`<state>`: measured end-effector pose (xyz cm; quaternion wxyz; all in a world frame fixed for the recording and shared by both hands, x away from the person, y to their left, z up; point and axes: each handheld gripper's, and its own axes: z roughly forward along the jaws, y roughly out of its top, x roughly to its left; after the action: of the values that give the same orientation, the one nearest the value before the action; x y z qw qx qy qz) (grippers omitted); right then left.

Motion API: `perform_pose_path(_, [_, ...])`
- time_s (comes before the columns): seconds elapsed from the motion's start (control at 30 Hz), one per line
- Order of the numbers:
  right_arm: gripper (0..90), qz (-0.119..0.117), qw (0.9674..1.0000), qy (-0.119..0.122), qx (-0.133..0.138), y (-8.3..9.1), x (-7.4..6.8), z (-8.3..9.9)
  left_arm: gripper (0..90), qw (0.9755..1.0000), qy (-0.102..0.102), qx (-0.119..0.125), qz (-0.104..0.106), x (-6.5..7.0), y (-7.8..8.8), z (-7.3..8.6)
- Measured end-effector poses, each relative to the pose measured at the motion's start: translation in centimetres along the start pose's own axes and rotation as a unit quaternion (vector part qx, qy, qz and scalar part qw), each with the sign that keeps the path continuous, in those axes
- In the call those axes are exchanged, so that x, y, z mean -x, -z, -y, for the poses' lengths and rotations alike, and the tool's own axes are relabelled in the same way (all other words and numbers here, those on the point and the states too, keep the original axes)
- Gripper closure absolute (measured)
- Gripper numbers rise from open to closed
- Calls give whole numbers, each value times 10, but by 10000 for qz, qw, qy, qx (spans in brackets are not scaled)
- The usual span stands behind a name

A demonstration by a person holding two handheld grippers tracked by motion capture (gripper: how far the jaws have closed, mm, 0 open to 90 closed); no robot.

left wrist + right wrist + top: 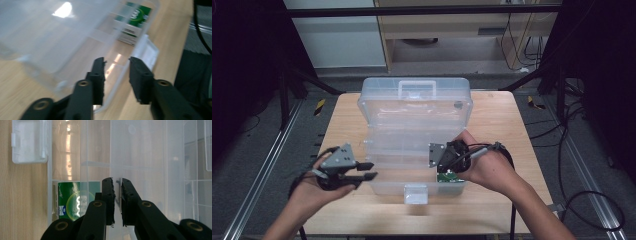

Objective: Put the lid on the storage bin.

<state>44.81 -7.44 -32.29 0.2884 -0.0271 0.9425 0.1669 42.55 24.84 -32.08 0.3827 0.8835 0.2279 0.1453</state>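
Pale wood tabletop (pixel 492 210), light grain, bare along the near edge. Left gripper (pixel 366 170) at about 8 o'clock on the table, held in the person's left hand (pixel 314 192); jaws parted with a clear gap, nothing between them, tips just beside the left wall of the clear plastic compartment box (pixel 414 125). Left gripper view: same jaws apart, aimed across the box's near corner.

Right gripper (pixel 443 161) at about 5 o'clock, held in the right hand (pixel 489 170), reaching over the box's near right corner. Right gripper view: jaws nearly closed on a thin translucent plastic divider wall (pixel 117 157) standing upright between them; whether both pads touch it is hard to tell.

Green-and-white printed small carton (pixel 72 200) lies in the near right compartment, just beside the right gripper's jaws. White plastic latch tab (pixel 416 193) at the box's near edge, 6 o'clock.

Farther off, the box lid stands open toward 12 o'clock, its handle (pixel 417 89) at the far edge.
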Motion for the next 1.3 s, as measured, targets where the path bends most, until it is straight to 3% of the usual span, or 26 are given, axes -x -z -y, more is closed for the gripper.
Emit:
perform_pose_path(0.13, [825, 21, 10000, 5, -9, 0, -1, 0, 846, 9984, 508, 153, -176, -29, 12, -4])
perform_pose_path(0.27, [822, 31, 10000, -13, -12, 0, -2, 0, 899, 9964, 792, 161, -269, -50, 10, -12])
perform_pose_path(0.53, [821, 36, 10000, 6, 19, 0, -3, 1, 900, 9944, 970, 161, -388, -74, 3, -37])
perform_pose_path(0.97, [819, 49, 10000, 18, 43, 0, -5, 3, 900, 9911, 1276, 194, -327, -90, -1, -43])
perform_pose_path(1.3, [816, 50, 10000, -4, 66, 0, -9, 4, 900, 9907, 1306, 204, -330, -94, 0, -45])
